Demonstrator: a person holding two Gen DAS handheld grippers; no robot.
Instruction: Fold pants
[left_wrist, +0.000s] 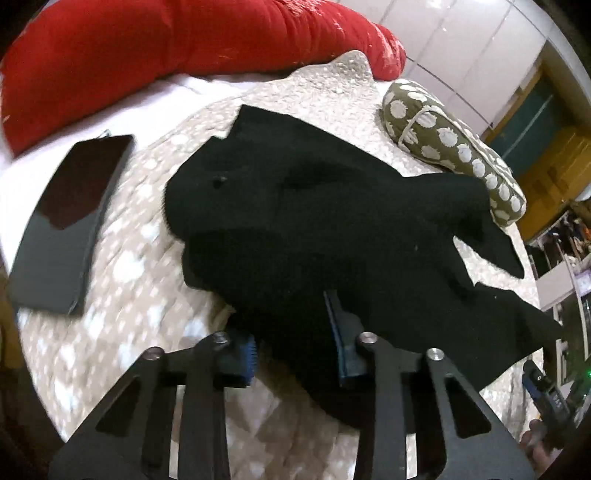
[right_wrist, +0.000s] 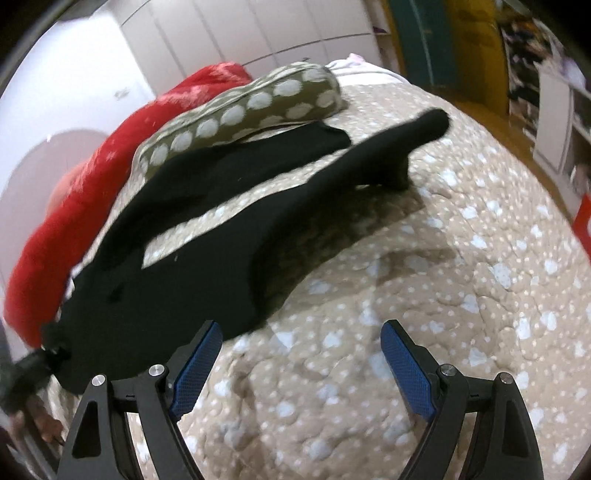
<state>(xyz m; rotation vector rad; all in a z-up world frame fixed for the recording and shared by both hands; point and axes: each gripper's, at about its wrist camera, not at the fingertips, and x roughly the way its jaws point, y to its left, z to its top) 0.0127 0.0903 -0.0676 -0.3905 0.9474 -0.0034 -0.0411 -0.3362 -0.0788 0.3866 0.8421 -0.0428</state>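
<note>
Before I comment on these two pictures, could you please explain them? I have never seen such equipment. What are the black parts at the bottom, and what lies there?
There is no robot here. A person holds one two-finger tool in each hand, and each tool carries a wide-angle camera looking along its fingers, so you get one picture per hand. The left hand-held gripper is closed on the black pants, which look partly lifted. The right hand-held gripper is open and empty above the beige spotted bedspread. Also on the bed are a red pillow, an olive dotted cushion and a dark flat device.
</note>
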